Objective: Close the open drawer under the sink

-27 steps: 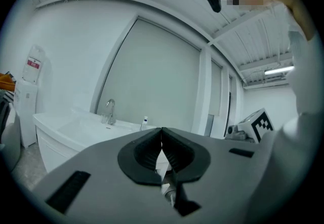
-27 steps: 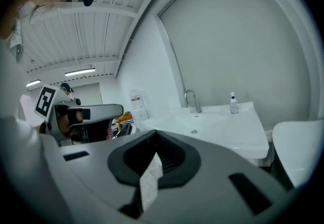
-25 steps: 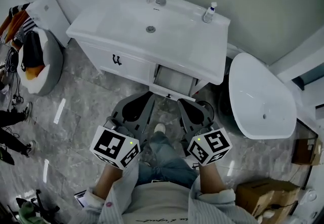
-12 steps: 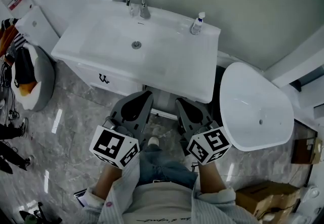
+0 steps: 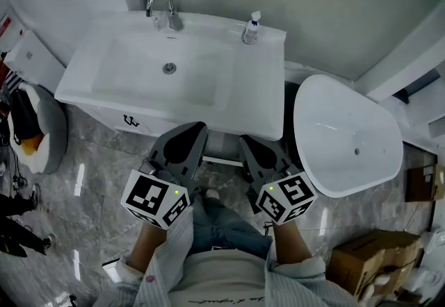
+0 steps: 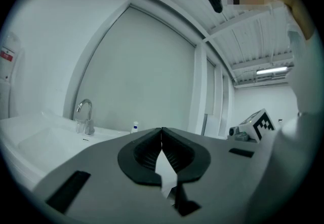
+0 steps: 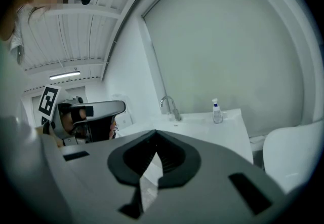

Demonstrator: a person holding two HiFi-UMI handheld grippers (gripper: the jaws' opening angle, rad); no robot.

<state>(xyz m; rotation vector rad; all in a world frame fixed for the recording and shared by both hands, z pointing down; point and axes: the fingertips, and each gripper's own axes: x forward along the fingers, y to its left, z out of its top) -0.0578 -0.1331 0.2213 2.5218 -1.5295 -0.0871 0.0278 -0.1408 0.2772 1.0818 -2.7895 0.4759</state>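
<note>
Under the sink [image 5: 174, 69] rim, the drawer [image 5: 221, 159] is poking out slightly between the left gripper [image 5: 197, 135] and right gripper [image 5: 248, 144]. Both are pinching closed on nothing, probably offering blunt tips for pushing it.

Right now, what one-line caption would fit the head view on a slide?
Person faces the white sink, left gripper and right gripper both shut and empty, in front of the cabinet beneath it.

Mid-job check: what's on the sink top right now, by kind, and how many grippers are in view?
Faucet: 1
Bottle: 1
Drain: 1
Grippers: 2 (left gripper, right gripper, both shut and empty)
Total: 5
</note>
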